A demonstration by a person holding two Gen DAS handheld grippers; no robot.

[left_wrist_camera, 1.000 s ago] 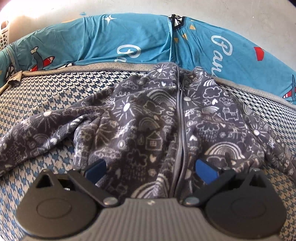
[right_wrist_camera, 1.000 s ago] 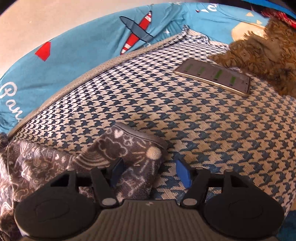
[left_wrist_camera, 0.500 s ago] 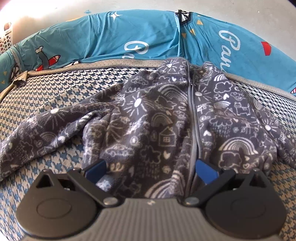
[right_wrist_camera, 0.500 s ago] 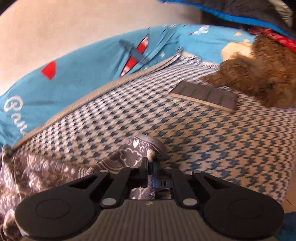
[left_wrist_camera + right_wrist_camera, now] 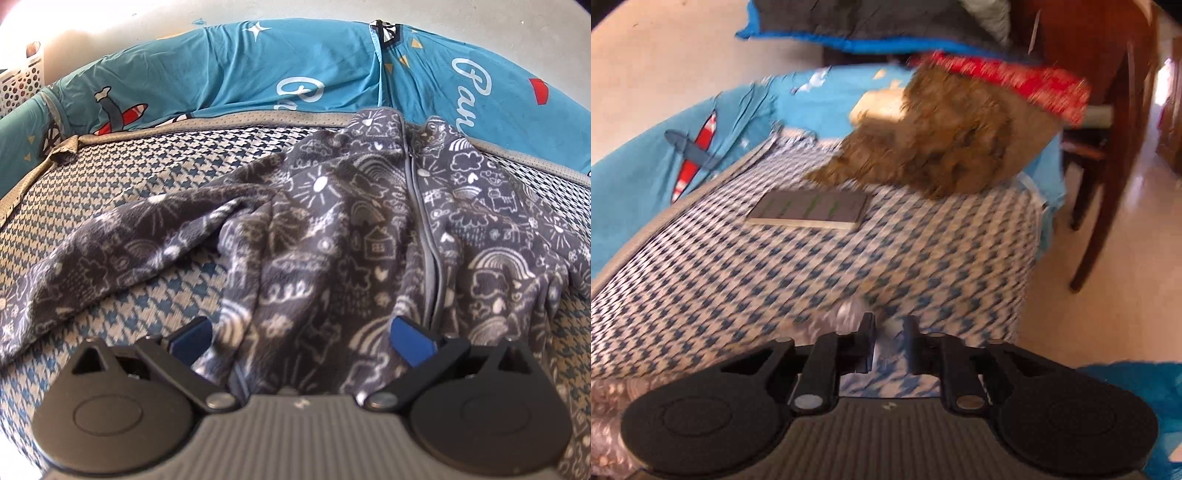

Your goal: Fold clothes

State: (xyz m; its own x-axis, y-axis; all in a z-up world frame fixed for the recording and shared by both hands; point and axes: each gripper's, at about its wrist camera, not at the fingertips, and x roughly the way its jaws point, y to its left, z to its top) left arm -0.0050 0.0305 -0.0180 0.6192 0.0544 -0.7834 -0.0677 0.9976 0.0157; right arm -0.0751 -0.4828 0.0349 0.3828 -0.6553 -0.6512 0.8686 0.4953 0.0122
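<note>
The grey patterned fleece jacket lies front side up on the houndstooth mattress cover, its zipper running from the collar, which is near the blue printed sheet at the far edge, down toward the hem at the near edge. One sleeve stretches out from the jacket toward the left of that view, flat on the cover.

The left claw hovers at the jacket's hem, released: its blue pads stand wide apart with the lower front of the jacket showing between them, and neither pad presses on the fleece.

In the blurred right wrist view, the right claw is only slightly parted and its jaws are opening; houndstooth cover shows through the narrow gap. A blurred bit of grey fleece sits just to the left of its left finger, and whether the finger touches it cannot be told.

Farther from the jacket, a phone lies flat on the cover, with a brown fuzzy blanket beyond it. A wooden chair stands on the floor past the bed's edge. A white perforated basket sits beyond the sheet, far left of the jacket.
</note>
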